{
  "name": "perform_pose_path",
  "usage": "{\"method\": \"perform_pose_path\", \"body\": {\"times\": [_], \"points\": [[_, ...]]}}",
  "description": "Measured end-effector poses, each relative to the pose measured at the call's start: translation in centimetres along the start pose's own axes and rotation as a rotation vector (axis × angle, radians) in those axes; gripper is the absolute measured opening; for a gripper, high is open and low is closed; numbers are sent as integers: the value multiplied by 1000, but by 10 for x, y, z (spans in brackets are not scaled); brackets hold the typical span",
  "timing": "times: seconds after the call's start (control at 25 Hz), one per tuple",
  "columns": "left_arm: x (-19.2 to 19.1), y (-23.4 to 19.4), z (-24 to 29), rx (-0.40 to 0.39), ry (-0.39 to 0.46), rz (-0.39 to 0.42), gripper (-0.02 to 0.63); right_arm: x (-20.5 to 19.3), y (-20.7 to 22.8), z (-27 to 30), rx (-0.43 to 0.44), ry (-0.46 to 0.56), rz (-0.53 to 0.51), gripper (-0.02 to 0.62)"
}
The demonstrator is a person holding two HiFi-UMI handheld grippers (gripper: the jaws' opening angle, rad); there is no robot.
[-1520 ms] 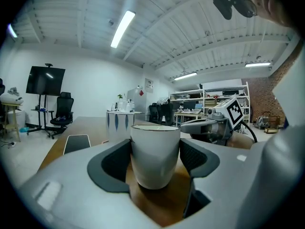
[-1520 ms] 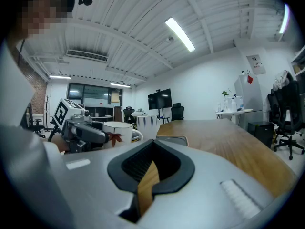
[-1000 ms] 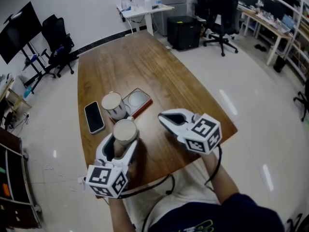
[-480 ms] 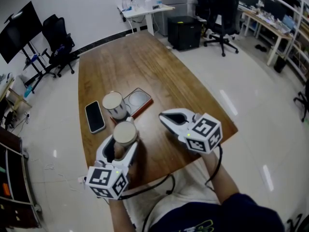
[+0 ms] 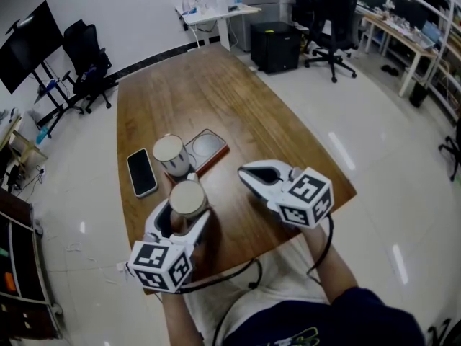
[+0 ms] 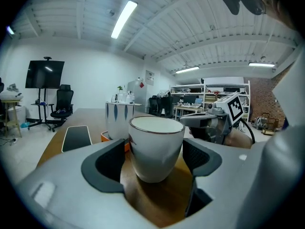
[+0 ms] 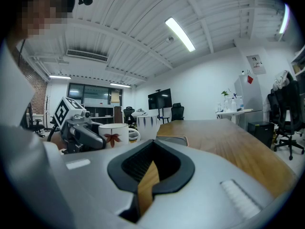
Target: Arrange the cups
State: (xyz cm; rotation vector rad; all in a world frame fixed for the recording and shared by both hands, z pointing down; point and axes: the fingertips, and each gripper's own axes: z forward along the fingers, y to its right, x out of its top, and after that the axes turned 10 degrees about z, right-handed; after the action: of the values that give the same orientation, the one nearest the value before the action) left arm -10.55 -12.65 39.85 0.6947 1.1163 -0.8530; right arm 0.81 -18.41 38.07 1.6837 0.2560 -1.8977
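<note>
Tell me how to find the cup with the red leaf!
Start at the wooden table, at its near edge. The fingers of the left gripper have just been opening there, and the cup stands free between them. It bears a red leaf, while the other cup behind it has blue marks.

Black phone (image 5: 141, 173) flat on wooden table (image 5: 205, 92); monitor (image 5: 29, 45) far left

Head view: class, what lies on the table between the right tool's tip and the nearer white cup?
Nothing. In the head view, only bare wooden table separates the shut right tool from the nearer white cup.
</note>
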Motion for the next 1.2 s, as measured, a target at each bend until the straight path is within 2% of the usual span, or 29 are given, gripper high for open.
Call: {"method": "perform_pose_path", "body": {"times": [0.24, 0.64, 1.2], "points": [[1, 1, 14, -21, -7, 1, 371, -2, 1, 2, 0, -1, 0, 1], [5, -3, 20, 16, -9, -6, 377, -1, 1, 1, 0, -2, 1, 0], [14, -4, 20, 119, 47, -12, 373, 0, 0, 1, 1, 3, 0, 0]]}}
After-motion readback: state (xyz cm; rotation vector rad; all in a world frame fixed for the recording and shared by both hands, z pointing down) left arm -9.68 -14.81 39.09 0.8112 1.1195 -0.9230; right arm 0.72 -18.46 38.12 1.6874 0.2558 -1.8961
